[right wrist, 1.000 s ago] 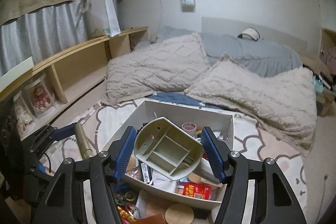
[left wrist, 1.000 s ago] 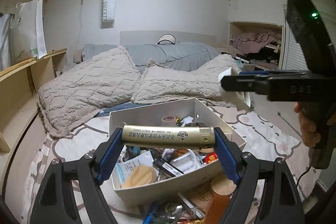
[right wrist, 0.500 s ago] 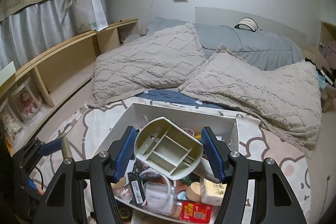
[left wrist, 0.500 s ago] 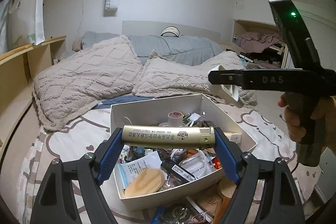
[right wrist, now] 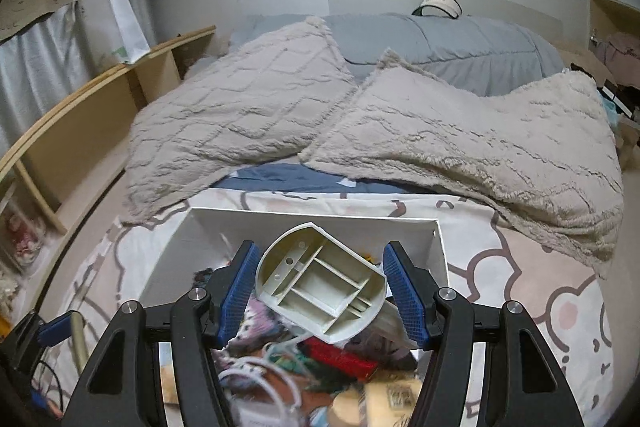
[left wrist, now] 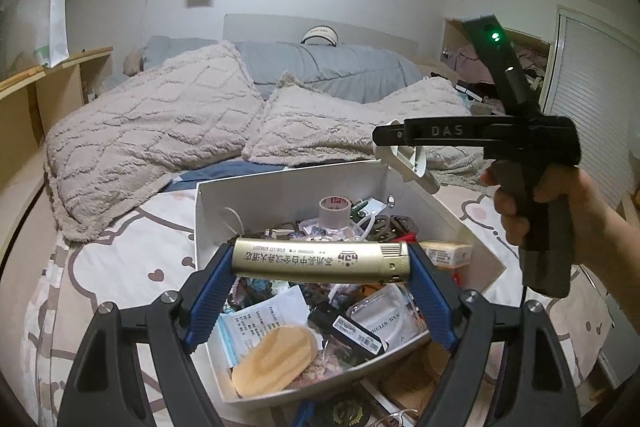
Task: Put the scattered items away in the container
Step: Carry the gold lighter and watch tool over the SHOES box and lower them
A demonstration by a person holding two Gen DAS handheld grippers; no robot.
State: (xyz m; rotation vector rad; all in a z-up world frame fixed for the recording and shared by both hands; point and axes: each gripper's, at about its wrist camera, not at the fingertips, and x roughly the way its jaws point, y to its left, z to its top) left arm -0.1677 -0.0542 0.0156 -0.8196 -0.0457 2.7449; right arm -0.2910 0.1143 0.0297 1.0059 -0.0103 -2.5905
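A gold tube with printed lettering [left wrist: 320, 262] lies crosswise between the blue pads of my left gripper [left wrist: 320, 255], which is shut on it just above the white box [left wrist: 288, 187]. The box sits on the bed, full of small clutter. My right gripper [right wrist: 320, 257] is shut on a beige ribbed plastic piece [right wrist: 320, 283], tilted over the box [right wrist: 312, 223]. In the left wrist view a hand holds the right gripper [left wrist: 390, 143] over the box's far right corner, with the beige piece [left wrist: 408, 163] hanging below it. The left gripper [right wrist: 60, 327] shows at the lower left of the right wrist view.
Two fluffy beige pillows [left wrist: 160, 131] and a grey duvet [left wrist: 320, 67] lie behind the box. A wooden shelf [right wrist: 80, 115] runs along the left wall. Loose items [left wrist: 360, 411] lie on the sheet in front of the box. A person's hand [left wrist: 560, 211] is at the right.
Both grippers have come forward and lower toward the box. The right gripper with the beige piece now hangs over the box. Neither grip has changed.
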